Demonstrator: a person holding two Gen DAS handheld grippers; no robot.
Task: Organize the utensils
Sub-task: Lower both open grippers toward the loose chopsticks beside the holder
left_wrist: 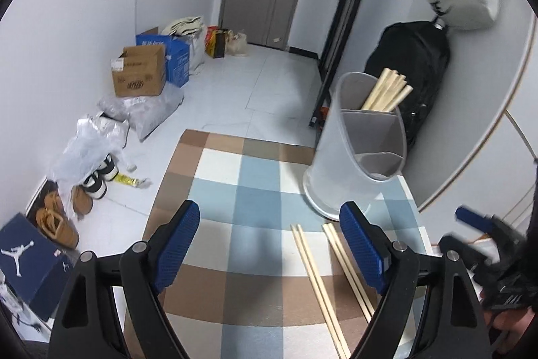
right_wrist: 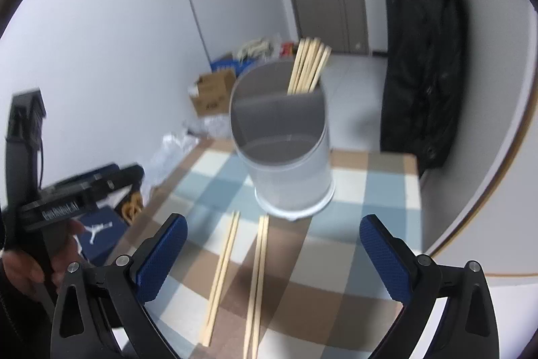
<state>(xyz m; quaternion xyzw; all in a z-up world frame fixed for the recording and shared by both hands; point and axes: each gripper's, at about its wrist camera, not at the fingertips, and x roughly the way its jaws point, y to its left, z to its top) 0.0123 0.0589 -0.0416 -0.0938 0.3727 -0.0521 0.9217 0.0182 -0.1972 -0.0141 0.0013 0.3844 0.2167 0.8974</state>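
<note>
Both grippers, left gripper and right gripper, hover wide open and empty-jawed. Two chopstick pairs lie on the checkered tablecloth near the utensil holder.

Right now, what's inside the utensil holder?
The utensil holder has divided compartments. A bundle of chopsticks stands in the rear one, tops above the rim. The nearer compartments look empty, though their bottoms are partly hidden by the walls.
</note>
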